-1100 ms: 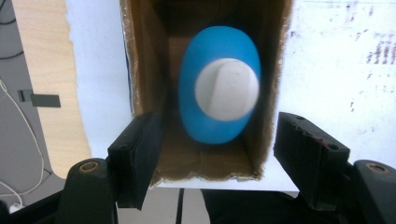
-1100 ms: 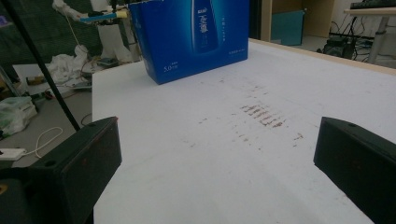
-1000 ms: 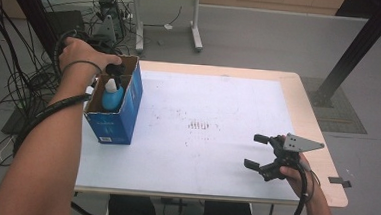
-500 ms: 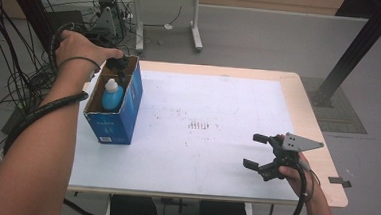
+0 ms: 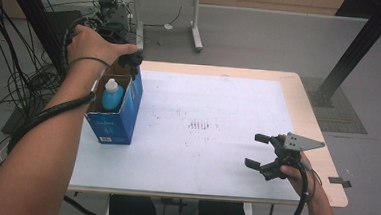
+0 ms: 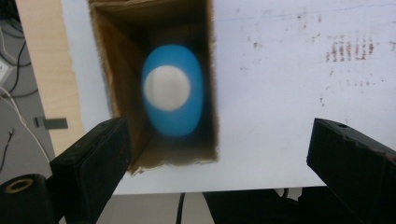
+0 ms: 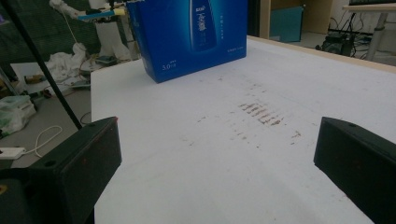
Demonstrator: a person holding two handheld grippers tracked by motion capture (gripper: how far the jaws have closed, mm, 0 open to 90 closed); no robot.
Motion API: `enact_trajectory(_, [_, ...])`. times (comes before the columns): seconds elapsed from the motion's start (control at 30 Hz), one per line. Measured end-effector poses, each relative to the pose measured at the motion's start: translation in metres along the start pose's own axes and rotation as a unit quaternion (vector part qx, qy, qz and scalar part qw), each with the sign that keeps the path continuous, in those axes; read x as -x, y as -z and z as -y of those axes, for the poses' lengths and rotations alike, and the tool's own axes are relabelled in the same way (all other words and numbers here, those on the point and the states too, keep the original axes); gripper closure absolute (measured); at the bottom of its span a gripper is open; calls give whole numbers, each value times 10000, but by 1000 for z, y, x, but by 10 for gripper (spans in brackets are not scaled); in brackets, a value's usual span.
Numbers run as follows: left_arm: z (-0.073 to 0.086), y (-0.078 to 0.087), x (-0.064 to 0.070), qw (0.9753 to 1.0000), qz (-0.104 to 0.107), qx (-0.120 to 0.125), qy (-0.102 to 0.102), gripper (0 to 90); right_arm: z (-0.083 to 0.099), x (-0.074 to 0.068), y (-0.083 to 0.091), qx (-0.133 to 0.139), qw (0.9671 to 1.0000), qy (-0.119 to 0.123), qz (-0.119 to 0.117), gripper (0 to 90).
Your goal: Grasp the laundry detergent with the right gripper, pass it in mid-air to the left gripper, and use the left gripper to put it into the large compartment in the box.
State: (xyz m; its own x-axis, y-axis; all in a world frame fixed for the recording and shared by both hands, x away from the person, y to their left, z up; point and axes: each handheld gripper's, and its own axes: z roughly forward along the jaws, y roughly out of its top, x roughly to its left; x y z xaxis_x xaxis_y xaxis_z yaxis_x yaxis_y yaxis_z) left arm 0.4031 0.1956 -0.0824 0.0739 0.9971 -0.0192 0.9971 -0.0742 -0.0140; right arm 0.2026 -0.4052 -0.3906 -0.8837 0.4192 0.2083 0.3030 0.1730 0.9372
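The white-topped counter (image 5: 215, 154) with a pale wooden edge carries a few faint reddish-brown smears (image 5: 201, 124) near its middle. At its left side stands the tall blue cardboard box (image 5: 115, 120), upright, its top open and its brown inner walls showing in the left gripper view. Inside it stands the blue plastic bottle with a white cap (image 5: 111, 93), also upright, so its long axis runs straight up and down, in line with the box.

That axis is what the coming move turns on. The left claw (image 5: 130, 61) hangs above the far rim of the box and looks almost straight down into it: in the left gripper view the white cap (image 6: 166, 87) sits as a round disc in the middle of the blue body, a little left of the midline between the two black jaws. The jaws stand wide apart with nothing between them, one over the near-left corner of the box, the other well out over bare counter. So the bottle lies directly below the left claw, and a descent would, in my judgement, need a small shift to centre the cap.

The right claw (image 5: 263, 154) rests low at the near right of the counter, well apart from the box, its jaws also spread and empty. The left hand (image 5: 89, 43) is plainly the nearer one.
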Motion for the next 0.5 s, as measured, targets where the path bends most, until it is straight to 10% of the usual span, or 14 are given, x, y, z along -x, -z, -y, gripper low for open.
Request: enact_trajectory(0.5, [8,5,46,9957,153,185,-894,63,-3,5,3,-59,10000,-32,68,9])
